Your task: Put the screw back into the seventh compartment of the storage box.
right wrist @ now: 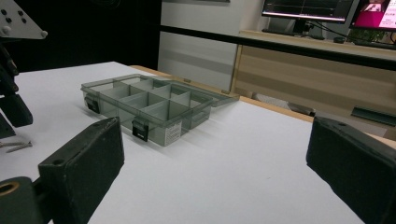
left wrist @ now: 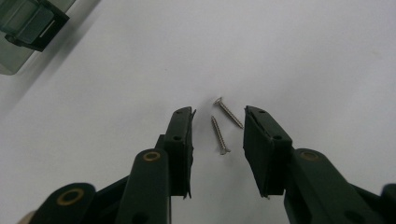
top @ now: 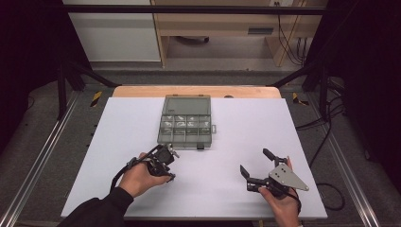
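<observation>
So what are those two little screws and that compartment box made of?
The two screws look like bare metal: silvery with a dull shine. The compartment box looks like smoky grey see-through plastic, since its dividers show through the walls, with black latches.

White tabletop (top: 265, 127) on a wooden board (top: 196, 91), grey carpeted floor (top: 61, 137), metal rails (top: 33, 165) along both sides, black frame bar (top: 189, 9) overhead, light wooden desk (top: 222, 23) beyond, white cabinet panel (top: 113, 33), dangling black cables (top: 295, 45), lit monitors (right wrist: 306, 9), dim dark surroundings.

left gripper (left wrist: 217, 133) narrowly open; right gripper (right wrist: 215, 158) wide
</observation>
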`<state>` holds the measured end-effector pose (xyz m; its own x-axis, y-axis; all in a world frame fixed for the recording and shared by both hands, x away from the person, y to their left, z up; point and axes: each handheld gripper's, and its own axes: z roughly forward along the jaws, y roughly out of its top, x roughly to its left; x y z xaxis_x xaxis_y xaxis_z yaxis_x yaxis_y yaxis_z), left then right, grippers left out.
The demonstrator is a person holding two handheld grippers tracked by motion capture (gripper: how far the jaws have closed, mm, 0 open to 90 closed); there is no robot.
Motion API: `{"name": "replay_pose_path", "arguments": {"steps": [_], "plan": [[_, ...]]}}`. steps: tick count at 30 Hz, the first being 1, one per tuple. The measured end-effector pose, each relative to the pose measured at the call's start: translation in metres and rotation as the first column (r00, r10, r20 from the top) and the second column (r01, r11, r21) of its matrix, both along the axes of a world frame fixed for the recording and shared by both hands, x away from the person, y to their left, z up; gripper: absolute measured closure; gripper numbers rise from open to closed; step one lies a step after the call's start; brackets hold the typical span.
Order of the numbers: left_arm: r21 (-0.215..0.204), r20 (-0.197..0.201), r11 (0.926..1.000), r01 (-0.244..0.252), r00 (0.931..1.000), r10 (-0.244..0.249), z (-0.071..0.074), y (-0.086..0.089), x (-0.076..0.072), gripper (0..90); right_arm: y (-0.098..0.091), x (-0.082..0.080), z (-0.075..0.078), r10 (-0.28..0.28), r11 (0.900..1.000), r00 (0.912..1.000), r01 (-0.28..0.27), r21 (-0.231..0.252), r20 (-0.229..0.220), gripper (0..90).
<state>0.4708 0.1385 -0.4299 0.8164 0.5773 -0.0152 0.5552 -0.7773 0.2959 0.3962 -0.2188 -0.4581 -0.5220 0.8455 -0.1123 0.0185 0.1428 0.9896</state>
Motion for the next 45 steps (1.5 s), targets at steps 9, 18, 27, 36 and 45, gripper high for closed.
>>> {"name": "replay_pose_path", "arguments": {"steps": [9, 18, 27, 36, 45], "plan": [[-0.013, -0.019, 0.9999, -0.006, 0.9998, 0.006, -0.004, -0.001, 0.001, 70.6, 0.000, 0.000, 0.000, 0.000, 1.0000, 1.0000, 0.000, -0.002, -0.003, 4.2], [-0.006, -0.030, 0.9998, -0.016, 0.9994, 0.016, -0.008, 0.000, 0.001, 75.5, 0.000, 0.000, 0.000, 0.000, 1.0000, 1.0000, 0.000, -0.003, -0.002, 4.3], [0.005, -0.033, 0.9999, -0.014, 0.9993, 0.014, -0.010, -0.002, 0.001, 79.5, 0.000, 0.000, 0.000, 0.001, 1.0000, 1.0000, -0.001, -0.002, -0.004, 4.3], [0.010, -0.040, 0.9999, -0.010, 0.9992, 0.011, -0.012, -0.003, 0.002, 82.0, 0.000, 0.000, 0.000, 0.002, 1.0000, 1.0000, -0.002, -0.003, -0.003, 4.4], [0.014, -0.048, 0.9998, -0.015, 0.9987, 0.015, -0.014, -0.002, 0.002, 85.5, 0.000, 0.000, 0.000, 0.003, 1.0000, 1.0000, -0.003, -0.006, -0.003, 4.5]]}}
